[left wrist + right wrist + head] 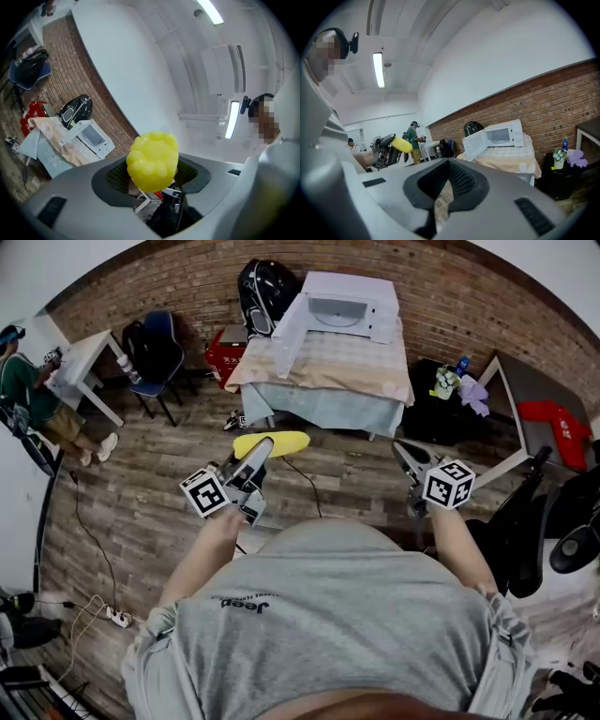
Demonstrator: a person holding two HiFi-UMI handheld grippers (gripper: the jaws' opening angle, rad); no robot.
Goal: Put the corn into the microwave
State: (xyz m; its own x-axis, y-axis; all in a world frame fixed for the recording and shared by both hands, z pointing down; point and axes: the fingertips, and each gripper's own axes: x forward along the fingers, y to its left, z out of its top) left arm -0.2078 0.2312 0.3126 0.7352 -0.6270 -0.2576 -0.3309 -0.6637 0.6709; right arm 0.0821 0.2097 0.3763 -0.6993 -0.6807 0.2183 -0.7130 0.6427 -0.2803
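Note:
My left gripper [266,446] is shut on a yellow corn cob [281,443], held up in front of me over the wooden floor. In the left gripper view the corn [153,160] fills the gap between the jaws, end on. The white microwave [343,311] stands at the back of the cloth-covered table [319,381], its door swung open to the left; it also shows small in the left gripper view as the microwave [92,137]. My right gripper [404,452] hovers to the right, jaws together with nothing in them. From the right gripper view [442,190] the microwave [497,137] lies ahead.
A black rounded appliance [263,289] and a red bag [223,353] are left of the table. A blue chair [159,348], a white desk [86,367] and a person [28,390] are at far left. A dark cabinet [450,413] with bottles stands right. Cables [89,549] cross the floor.

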